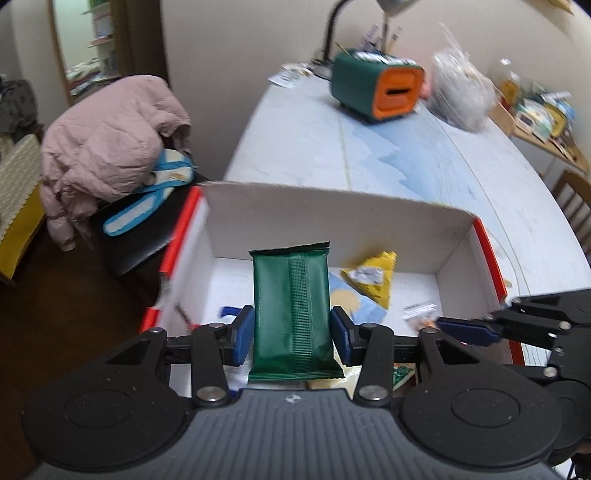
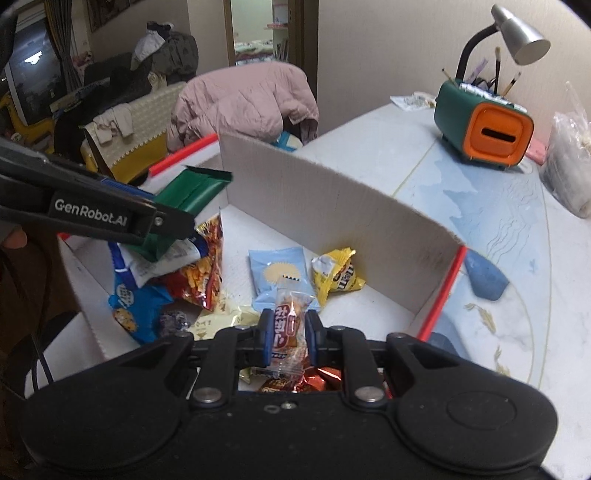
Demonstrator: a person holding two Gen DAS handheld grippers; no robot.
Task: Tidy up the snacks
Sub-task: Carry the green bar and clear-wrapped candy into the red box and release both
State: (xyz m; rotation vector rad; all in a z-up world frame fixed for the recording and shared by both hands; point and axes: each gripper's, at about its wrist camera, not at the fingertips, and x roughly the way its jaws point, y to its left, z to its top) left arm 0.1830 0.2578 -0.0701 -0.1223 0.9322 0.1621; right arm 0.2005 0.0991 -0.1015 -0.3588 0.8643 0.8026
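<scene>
A small clear-wrapped snack (image 2: 287, 330) is clamped by the right gripper (image 2: 287, 334) above the cardboard box (image 2: 332, 206); a green packet (image 2: 192, 190) is held by the left gripper (image 2: 162, 221).

- Cardboard box (image 2: 332, 206): on tabletop (image 2: 480, 206), near edge.
- M&M's bag (image 2: 338, 273): in box, right of biscuit packet (image 2: 280, 269).
- Pen holder (image 2: 484, 122), desk lamp (image 2: 517, 33): behind box.
- Chair with jacket (image 2: 243, 99): beyond tabletop's left side.

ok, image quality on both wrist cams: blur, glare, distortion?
Left wrist: motion smear on the box edges and far clutter, green pack fairly crisp, table edges bowed by fisheye. Right wrist: sharper overall, small wrapper readable, lamp not blown out, dark corner vignetting in both.
</scene>
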